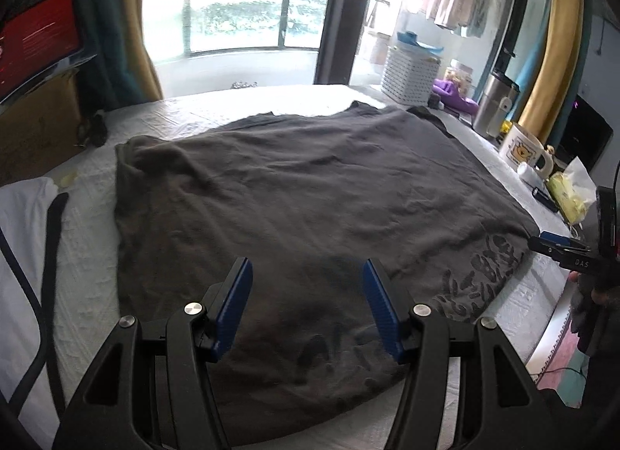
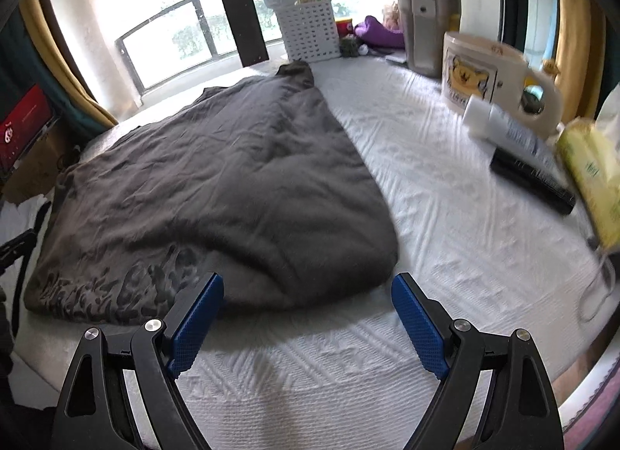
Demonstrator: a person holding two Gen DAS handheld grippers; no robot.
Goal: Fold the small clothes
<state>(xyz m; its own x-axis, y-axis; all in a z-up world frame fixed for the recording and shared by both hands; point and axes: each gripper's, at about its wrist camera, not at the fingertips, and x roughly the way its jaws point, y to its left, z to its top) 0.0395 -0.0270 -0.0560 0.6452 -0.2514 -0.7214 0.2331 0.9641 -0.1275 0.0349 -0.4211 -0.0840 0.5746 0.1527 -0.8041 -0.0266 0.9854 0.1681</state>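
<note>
Dark grey, the shirt lies spread flat on the white bed. Your left claw hovers over its near hem, blades apart and empty; your right claw gapes wide beside its corner.

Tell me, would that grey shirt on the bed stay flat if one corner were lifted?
Probably not. The shirt lies creased and limp on the bed, so it would likely sag and drape. It looks thin, so probably light. A push would likely bunch it.
</note>
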